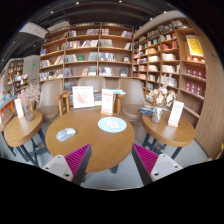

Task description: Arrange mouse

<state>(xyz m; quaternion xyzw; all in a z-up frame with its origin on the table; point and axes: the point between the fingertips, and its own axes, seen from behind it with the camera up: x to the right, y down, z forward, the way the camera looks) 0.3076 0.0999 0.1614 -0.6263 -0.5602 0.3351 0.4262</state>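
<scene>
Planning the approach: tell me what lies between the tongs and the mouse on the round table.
Only bare wooden tabletop, shown in the gripper view. The open tongs hover at the table's near edge; the mouse lies ahead, beside the round pad.

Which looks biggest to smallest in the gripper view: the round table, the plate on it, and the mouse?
1. Round table, by far the largest.
2. Plate.
3. Mouse, a bit smaller than the plate.
All three lie beyond the open tool, which holds nothing.
</scene>
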